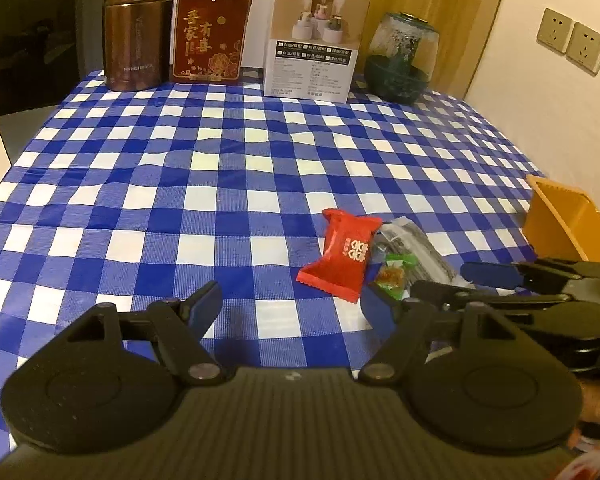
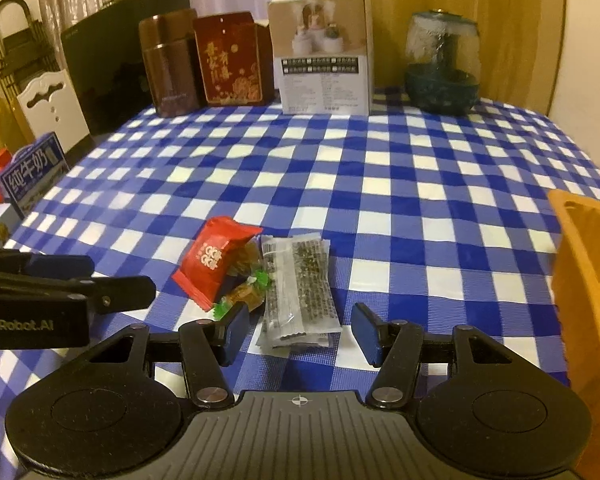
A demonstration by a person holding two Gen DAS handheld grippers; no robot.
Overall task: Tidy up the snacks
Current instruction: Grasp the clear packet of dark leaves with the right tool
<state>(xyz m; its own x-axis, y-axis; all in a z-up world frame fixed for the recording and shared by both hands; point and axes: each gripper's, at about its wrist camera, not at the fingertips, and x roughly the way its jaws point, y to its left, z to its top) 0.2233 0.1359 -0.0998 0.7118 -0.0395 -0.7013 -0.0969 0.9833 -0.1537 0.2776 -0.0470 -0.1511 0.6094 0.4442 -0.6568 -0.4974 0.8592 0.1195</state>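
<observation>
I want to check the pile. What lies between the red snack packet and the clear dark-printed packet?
In the right wrist view, small green-and-amber wrapped candies lie between the red snack packet and the clear packet.

A red snack packet (image 2: 214,262) with white lettering lies flat on the checked cloth, tilted, its crimped end toward seven o'clock; touching it at three o'clock, small green-and-amber wrapped candies (image 2: 246,290) cluster; at three o'clock of these, a clear long packet (image 2: 300,288) of dark contents lies lengthwise; an orange bin (image 2: 588,280) stands well apart at three o'clock.
</observation>
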